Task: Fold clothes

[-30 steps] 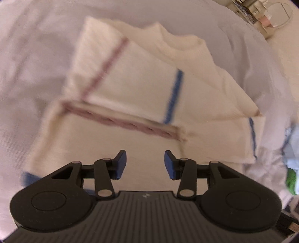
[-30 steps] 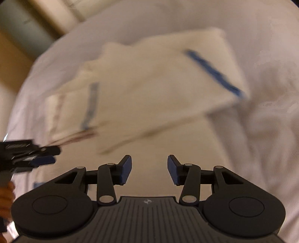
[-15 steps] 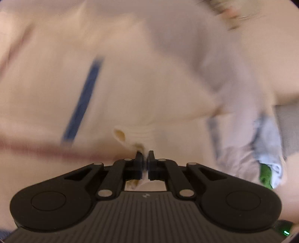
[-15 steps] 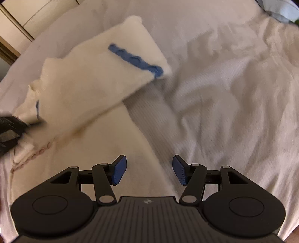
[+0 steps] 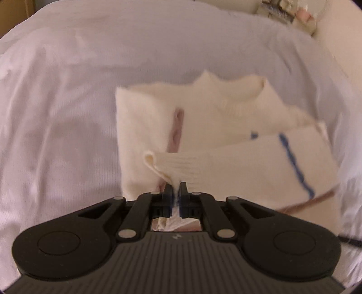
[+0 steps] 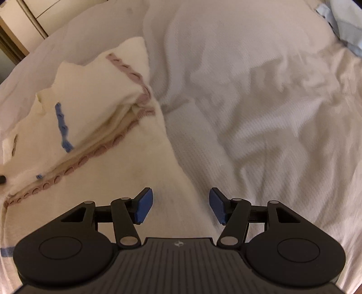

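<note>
A cream knitted garment (image 5: 226, 140) with blue and brownish-pink cable stripes lies partly folded on a white bedspread (image 5: 67, 113). My left gripper (image 5: 175, 187) is shut on a ribbed edge of it, and the cloth bunches up from between the pads. In the right wrist view the same garment (image 6: 95, 113) spreads across the left half, its folded layers stacked at the upper left. My right gripper (image 6: 178, 204) hangs open just above the garment's right edge, with nothing pressed between its blue pads (image 6: 143, 204).
The wrinkled white bedspread (image 6: 260, 101) fills the right side of the right wrist view. A light blue cloth (image 6: 348, 24) lies at the far upper right. Cluttered items (image 5: 294, 13) sit beyond the bed's far corner. Wooden furniture (image 6: 27, 18) stands past the bed's upper left.
My left gripper went from open above the garment to shut on its ribbed edge and has pulled it across. My right gripper has opened a little wider and shifted over the garment's right edge.
</note>
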{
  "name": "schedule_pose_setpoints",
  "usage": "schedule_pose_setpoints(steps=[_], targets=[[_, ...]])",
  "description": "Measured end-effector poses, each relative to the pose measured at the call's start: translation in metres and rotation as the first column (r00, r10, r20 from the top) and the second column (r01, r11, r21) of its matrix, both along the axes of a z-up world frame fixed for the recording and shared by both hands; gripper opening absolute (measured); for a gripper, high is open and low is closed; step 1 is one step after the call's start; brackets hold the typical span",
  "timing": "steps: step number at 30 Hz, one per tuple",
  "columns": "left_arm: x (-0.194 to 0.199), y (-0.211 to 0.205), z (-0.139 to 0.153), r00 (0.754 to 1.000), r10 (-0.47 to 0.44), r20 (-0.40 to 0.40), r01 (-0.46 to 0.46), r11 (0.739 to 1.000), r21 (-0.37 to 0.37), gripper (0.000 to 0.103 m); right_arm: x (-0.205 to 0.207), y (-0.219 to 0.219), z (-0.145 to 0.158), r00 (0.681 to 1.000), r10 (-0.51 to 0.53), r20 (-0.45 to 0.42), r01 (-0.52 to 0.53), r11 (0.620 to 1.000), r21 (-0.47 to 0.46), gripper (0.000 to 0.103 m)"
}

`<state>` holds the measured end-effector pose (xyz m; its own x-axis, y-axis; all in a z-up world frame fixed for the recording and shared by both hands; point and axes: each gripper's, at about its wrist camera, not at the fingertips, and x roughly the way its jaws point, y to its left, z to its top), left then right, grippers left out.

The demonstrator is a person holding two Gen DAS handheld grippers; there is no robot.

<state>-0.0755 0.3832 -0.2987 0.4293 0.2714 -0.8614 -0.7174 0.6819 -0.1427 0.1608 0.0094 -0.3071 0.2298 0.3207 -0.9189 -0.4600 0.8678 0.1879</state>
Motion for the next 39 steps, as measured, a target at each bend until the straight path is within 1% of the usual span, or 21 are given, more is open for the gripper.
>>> schedule_pose_setpoints(steps=[1,4,6,7,11,14,15,17,18,20,21,23,25,27,30,31,32,34,36,37,39], targets=[[-0.001,-0.005,0.001,1.0,-0.006,0.003,0.006,1.0,0.029,0.002,0.0,0.002,0.002,1.0,0.005,0.009,-0.005,1.0,-0.002,0.058],[-0.005,-0.013,0.016,0.997,0.006,0.071,-0.013,0.995,0.099,0.002,0.002,0.01,0.007,0.999,0.026,0.03,-0.025,1.0,-0.015,0.058],[-0.001,-0.012,0.02,0.997,0.0,0.075,-0.011,0.99,0.143,0.003,0.004,0.014,0.002,0.999,0.033,0.03,-0.032,0.999,-0.028,0.058],[0.002,-0.01,0.015,0.999,-0.01,0.051,0.002,0.988,0.156,0.003,0.005,0.017,0.0,0.999,0.036,0.031,-0.035,0.999,-0.035,0.058],[0.008,0.0,-0.023,0.996,-0.027,-0.088,0.036,0.994,0.099,0.009,0.003,0.025,-0.009,0.999,0.049,0.011,-0.048,0.997,-0.061,0.058],[0.005,0.002,-0.022,0.995,-0.016,-0.096,0.027,0.992,0.119,0.021,0.0,0.028,-0.006,0.998,0.059,0.019,-0.057,0.996,-0.068,0.059],[0.002,0.004,-0.017,0.996,0.006,-0.088,0.005,0.992,0.13,0.025,-0.001,0.028,-0.005,0.998,0.06,0.023,-0.059,0.996,-0.067,0.059],[-0.007,0.008,-0.004,0.996,0.064,-0.055,-0.056,0.989,0.137,0.023,0.001,0.027,0.002,0.998,0.045,0.032,-0.044,0.998,-0.041,0.059],[-0.014,0.012,0.003,0.995,0.099,-0.007,-0.098,0.99,0.105,0.019,0.001,0.027,0.006,0.999,0.037,0.039,-0.036,0.999,-0.025,0.059],[-0.027,0.018,0.016,0.983,0.156,0.098,-0.159,0.987,0.019,0.018,0.004,0.033,0.014,0.996,0.037,0.079,-0.039,0.999,0.021,0.058],[-0.028,0.017,0.02,0.98,0.15,0.131,-0.15,0.989,-0.008,0.017,0.004,0.039,0.019,0.993,0.054,0.103,-0.059,0.997,0.047,0.058],[-0.015,0.007,0.021,0.989,0.065,0.129,-0.068,0.997,0.02,0.017,0.006,0.054,0.024,0.985,0.094,0.147,-0.107,0.991,0.083,0.048],[0.001,-0.002,0.01,0.996,-0.023,0.081,0.018,0.998,0.056,0.017,0.009,0.074,0.026,0.97,0.139,0.199,-0.162,0.981,0.107,0.043],[0.007,0.001,-0.008,0.999,-0.036,0.035,0.034,0.998,0.051,0.017,0.013,0.091,0.027,0.954,0.166,0.249,-0.2,0.973,0.117,0.043],[0.007,0.008,-0.025,1.0,-0.031,0.001,0.031,0.999,0.043,0.017,0.022,0.115,0.015,0.925,0.24,0.294,-0.273,0.959,0.075,0.05],[0.005,0.011,-0.027,1.0,-0.029,-0.001,0.029,0.999,0.042,0.017,0.025,0.121,0.005,0.914,0.279,0.295,-0.302,0.953,0.034,0.049],[0.003,0.014,-0.03,1.0,-0.026,-0.004,0.026,0.999,0.041,0.017,0.028,0.125,-0.007,0.902,0.322,0.286,-0.327,0.944,-0.031,0.039],[-0.005,0.019,-0.028,1.0,-0.014,-0.006,0.014,0.999,0.046,0.017,0.03,0.128,-0.021,0.881,0.385,0.276,-0.366,0.923,-0.119,0.032],[-0.013,0.019,-0.023,1.0,-0.005,-0.011,0.006,0.999,0.049,0.016,0.028,0.122,-0.01,0.89,0.352,0.288,-0.331,0.936,-0.12,0.035],[-0.019,0.018,-0.018,1.0,-0.004,0.002,0.004,0.999,0.043,0.017,0.027,0.119,-0.002,0.899,0.325,0.294,-0.303,0.945,-0.12,0.042],[-0.024,0.013,-0.012,0.999,-0.02,0.028,0.019,0.999,0.031,0.017,0.02,0.108,0.012,0.909,0.279,0.309,-0.269,0.96,-0.075,0.045]])
